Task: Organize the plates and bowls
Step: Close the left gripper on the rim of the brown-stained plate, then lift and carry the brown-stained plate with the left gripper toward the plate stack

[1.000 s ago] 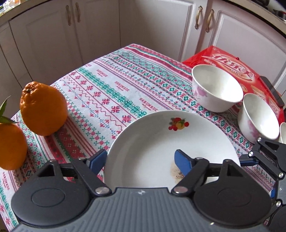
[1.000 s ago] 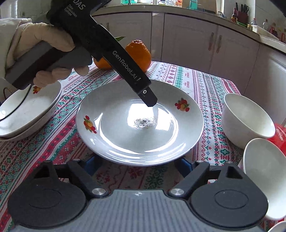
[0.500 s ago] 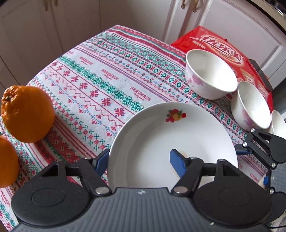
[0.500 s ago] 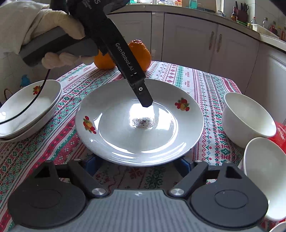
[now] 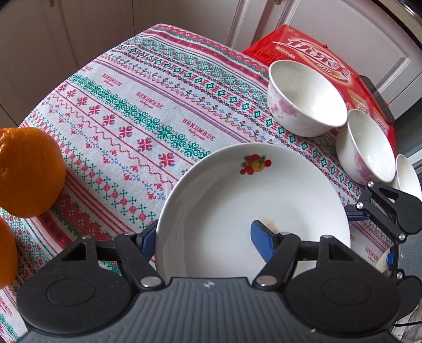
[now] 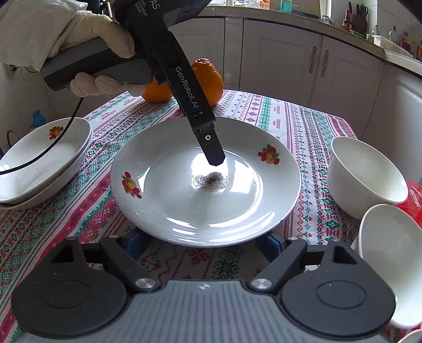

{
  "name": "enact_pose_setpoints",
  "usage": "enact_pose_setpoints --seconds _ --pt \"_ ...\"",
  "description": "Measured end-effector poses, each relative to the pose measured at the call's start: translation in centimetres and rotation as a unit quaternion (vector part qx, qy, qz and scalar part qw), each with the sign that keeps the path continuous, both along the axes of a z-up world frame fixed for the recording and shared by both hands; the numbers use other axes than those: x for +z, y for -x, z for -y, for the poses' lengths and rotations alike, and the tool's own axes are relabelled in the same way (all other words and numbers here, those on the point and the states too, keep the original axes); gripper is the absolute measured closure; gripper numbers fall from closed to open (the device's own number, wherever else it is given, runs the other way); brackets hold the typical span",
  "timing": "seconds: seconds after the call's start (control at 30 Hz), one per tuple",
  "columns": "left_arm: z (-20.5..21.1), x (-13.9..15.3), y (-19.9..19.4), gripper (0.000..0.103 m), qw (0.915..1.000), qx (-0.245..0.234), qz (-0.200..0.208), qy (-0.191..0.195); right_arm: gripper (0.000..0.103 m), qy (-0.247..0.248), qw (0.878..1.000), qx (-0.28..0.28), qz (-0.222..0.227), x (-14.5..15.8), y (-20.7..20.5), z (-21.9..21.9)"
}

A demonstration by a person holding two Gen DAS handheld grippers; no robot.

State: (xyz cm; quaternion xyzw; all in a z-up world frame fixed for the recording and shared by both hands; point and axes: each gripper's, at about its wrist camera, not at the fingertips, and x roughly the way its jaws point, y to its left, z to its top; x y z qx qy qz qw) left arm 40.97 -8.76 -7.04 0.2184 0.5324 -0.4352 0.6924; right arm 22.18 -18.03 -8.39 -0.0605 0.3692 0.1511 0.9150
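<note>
Left wrist: gripper (image 5: 203, 237) straddles plate (image 5: 237, 195) rim; tablecloth (image 5: 126, 105) beyond bare.

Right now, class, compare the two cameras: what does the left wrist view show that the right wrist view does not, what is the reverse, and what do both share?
Left wrist view only: pink flowers on the sides of the two bowls, and the left tool with its blue pads either side of the plate rim. Right wrist view only: stacked plates, a gloved hand, the kitchen counter. Both: the plate with its fruit motifs, oranges, the bowls, the tablecloth.
</note>
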Motion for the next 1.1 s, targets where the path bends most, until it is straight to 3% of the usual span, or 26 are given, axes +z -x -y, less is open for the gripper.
enact_pose_setpoints --seconds 0.4,1.1 --pt "-0.9 1.0 2.1 0.032 0.9999 0.006 0.001 0.012 0.014 0.011 1.0 0.021 -0.011 0.6 1.1 0.0" --pt "-6.3 5.1 7.4 0.032 0.9959 0.075 0.031 0.039 0.014 0.003 0.996 0.092 0.012 4.5 4.8 -1.8"
